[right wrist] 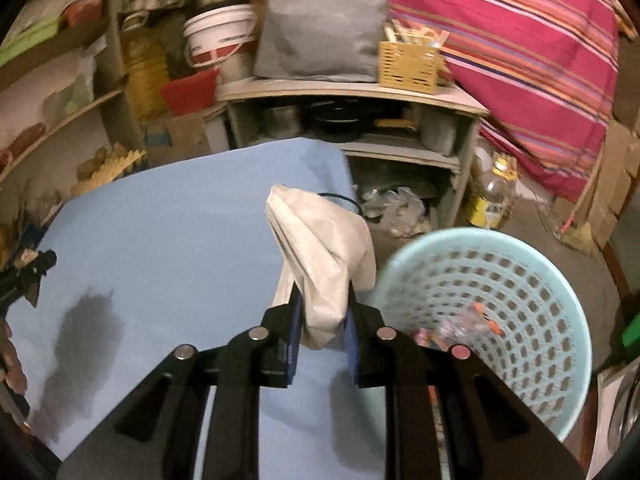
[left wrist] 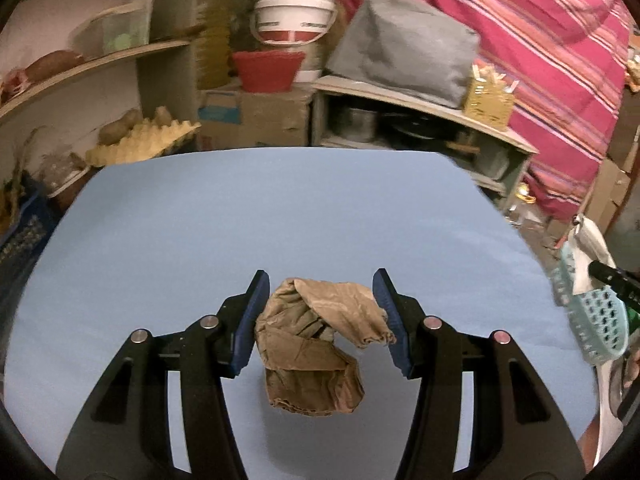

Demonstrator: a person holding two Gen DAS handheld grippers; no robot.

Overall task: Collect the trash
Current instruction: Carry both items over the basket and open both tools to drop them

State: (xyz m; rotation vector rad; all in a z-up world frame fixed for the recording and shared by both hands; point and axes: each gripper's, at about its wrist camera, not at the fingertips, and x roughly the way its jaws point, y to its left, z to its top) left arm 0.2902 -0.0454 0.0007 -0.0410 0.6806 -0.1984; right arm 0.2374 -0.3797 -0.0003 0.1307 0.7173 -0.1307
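Note:
A crumpled brown paper (left wrist: 316,328) hangs between the blue pads of my left gripper (left wrist: 320,276), which is shut on it, a little above the blue table (left wrist: 280,200); its shadow falls on the table below. My right gripper (right wrist: 324,296) is shut on a crumpled white piece (right wrist: 320,240) with a thin black loop, held over the table's right edge (right wrist: 160,220). Just to the right, lower down, stands a pale blue perforated basket (right wrist: 500,280) with several small scraps inside. The left wrist view shows the basket (left wrist: 600,320) and the white piece (left wrist: 588,244) at its right edge.
Behind the table are shelves with an egg tray (left wrist: 140,140), a white bucket (left wrist: 294,16), a red tub (left wrist: 268,70) and a grey bag (left wrist: 404,44). A striped red cloth (right wrist: 520,60) hangs at right. A plastic bottle (right wrist: 494,196) stands on the floor.

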